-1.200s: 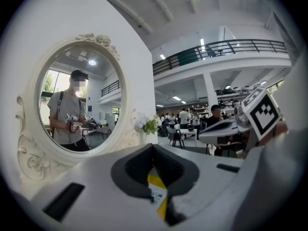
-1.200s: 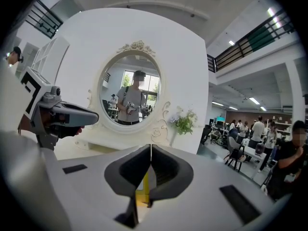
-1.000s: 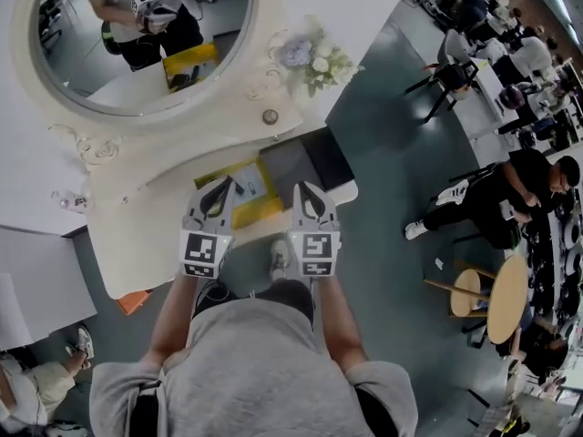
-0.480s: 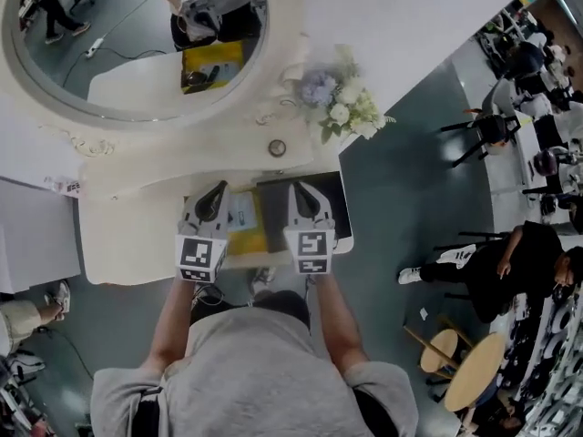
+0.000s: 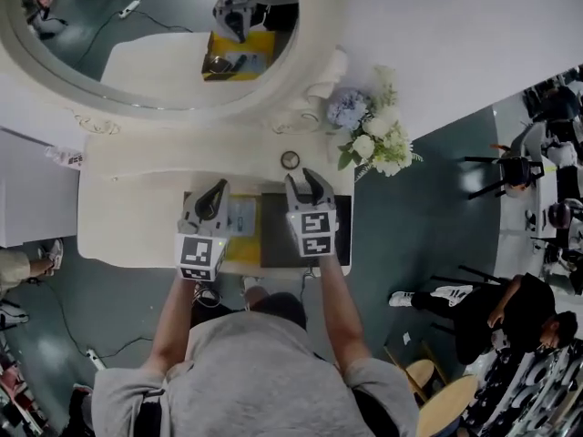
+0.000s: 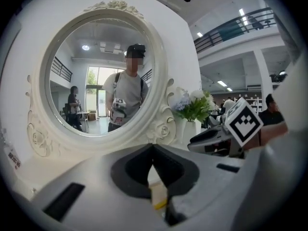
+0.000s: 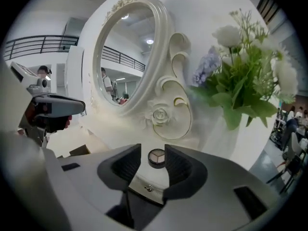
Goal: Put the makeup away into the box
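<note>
Vanity table (image 5: 127,217): white; the box sits at its front edge.
Mirror (image 5: 137,25): oval, upright, well behind the box.
Box (image 5: 239,248): yellow, with a dark flap (likely its lid) lying open on its right side. It looks ready to take things.
Flowers (image 5: 373,135): behind and right of the box, off the working path.
Left gripper (image 5: 217,192): over the box's left part. Jaws are pressed together at the tips, with nothing seen pinched.
Right gripper (image 5: 310,182): over the box's dark flap. Jaws have just been opening and now stand spread, with nothing between the pads.
Compact (image 7: 157,157): small, round and dark-rimmed, just behind the box. It lines up with the right gripper's gap but is untouched.
Handling (judged): light, rigid, smooth and probably slippery, and it sits low. The pressed pan is likely fragile, so pinch across opposite sides of the rim and squeeze gently.
</note>
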The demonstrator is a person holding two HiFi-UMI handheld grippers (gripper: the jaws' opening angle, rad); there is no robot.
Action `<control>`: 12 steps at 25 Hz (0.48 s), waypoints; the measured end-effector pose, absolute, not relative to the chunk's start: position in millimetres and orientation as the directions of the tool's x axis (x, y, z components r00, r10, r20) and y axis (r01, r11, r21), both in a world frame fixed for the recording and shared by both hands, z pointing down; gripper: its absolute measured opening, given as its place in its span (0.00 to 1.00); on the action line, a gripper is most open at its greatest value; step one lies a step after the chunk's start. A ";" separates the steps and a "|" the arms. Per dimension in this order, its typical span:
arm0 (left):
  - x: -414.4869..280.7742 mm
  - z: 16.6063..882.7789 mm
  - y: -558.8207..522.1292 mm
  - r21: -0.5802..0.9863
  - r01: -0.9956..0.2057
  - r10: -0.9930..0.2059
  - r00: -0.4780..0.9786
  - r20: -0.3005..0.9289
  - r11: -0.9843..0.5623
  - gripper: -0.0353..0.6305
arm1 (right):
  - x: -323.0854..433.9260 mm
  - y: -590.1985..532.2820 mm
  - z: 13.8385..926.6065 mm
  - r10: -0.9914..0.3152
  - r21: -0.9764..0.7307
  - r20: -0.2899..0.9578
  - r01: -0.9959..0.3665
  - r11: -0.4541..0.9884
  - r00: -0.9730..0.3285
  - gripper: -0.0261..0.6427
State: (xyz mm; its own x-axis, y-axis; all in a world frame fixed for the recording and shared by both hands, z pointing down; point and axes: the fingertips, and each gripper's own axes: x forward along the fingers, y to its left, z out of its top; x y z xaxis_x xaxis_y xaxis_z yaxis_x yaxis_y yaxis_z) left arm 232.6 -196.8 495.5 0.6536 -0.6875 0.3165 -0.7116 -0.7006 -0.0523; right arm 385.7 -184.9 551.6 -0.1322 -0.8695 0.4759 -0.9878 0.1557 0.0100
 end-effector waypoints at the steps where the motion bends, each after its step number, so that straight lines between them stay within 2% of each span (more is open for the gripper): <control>1: 232.6 498.3 -198.1 -0.051 -0.717 -0.692 0.647 0.322 -0.695 0.06 | 386.6 -190.1 557.6 -0.860 0.002 0.490 -0.986 0.166 -0.143 0.26; 6: 229.1 510.0 -201.8 -0.052 -0.733 -0.701 0.625 0.342 -0.678 0.06 | 389.5 -211.4 587.8 -0.812 -0.009 0.559 -0.981 0.196 -0.167 0.40; 12: 218.9 516.3 -204.5 -0.055 -0.757 -0.719 0.593 0.362 -0.652 0.06 | 392.2 -223.3 610.8 -0.777 0.000 0.608 -0.979 0.203 -0.161 0.42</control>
